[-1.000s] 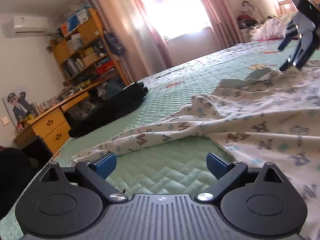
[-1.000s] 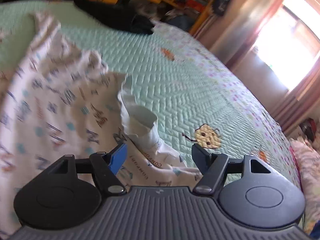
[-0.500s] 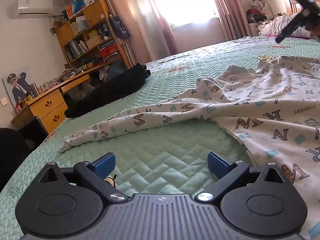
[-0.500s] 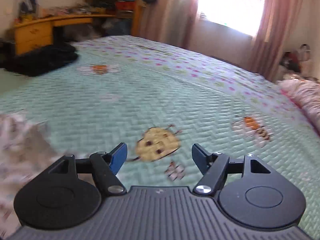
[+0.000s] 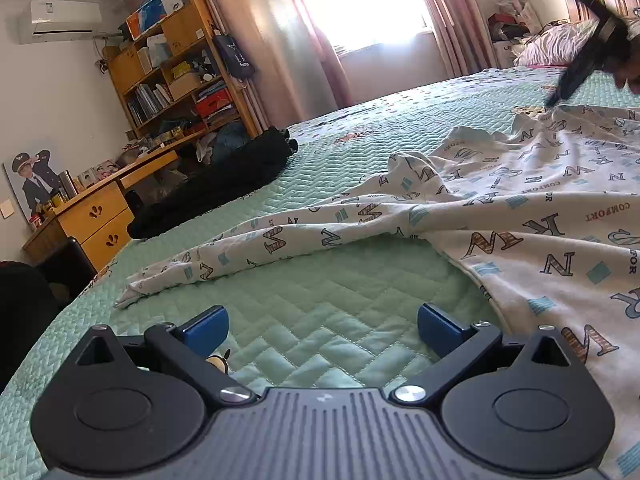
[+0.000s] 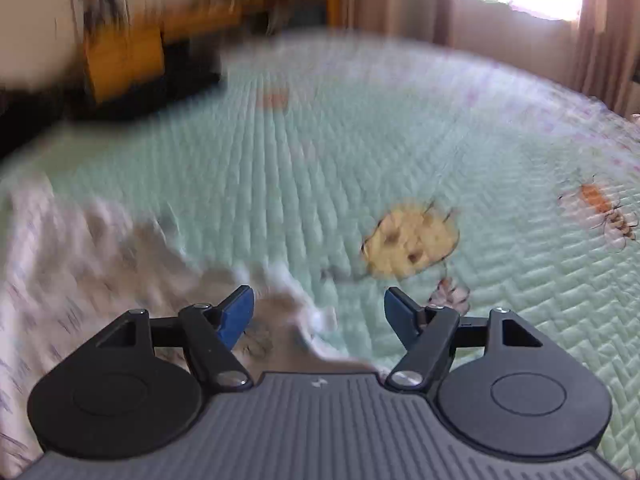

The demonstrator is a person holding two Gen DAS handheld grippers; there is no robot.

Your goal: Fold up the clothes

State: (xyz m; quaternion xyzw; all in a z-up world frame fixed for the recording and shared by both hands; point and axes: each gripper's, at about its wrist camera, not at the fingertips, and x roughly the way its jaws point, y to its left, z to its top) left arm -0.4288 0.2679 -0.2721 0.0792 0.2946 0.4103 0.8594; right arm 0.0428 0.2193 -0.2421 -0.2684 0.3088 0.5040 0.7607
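Observation:
A white garment printed with letters (image 5: 520, 208) lies spread and rumpled on the green quilted bed (image 5: 328, 320). One long sleeve (image 5: 248, 248) stretches left. My left gripper (image 5: 322, 326) is open and empty, low over bare quilt just short of the garment's edge. My right gripper (image 6: 318, 308) is open and empty over the garment's far corner (image 6: 288, 300); that view is motion-blurred. The right gripper also shows in the left wrist view (image 5: 588, 60), at the garment's far edge.
A black garment (image 5: 216, 192) lies on the bed's far left side. A wooden desk (image 5: 92, 216) and bookshelf (image 5: 176, 76) stand beyond it. Pillows and bedding (image 5: 560, 44) sit at the far right. A yellow cartoon patch (image 6: 412, 240) marks the quilt.
The right gripper has swung back down and left, so the garment's corner is between its fingers again. The left gripper has held nearly still.

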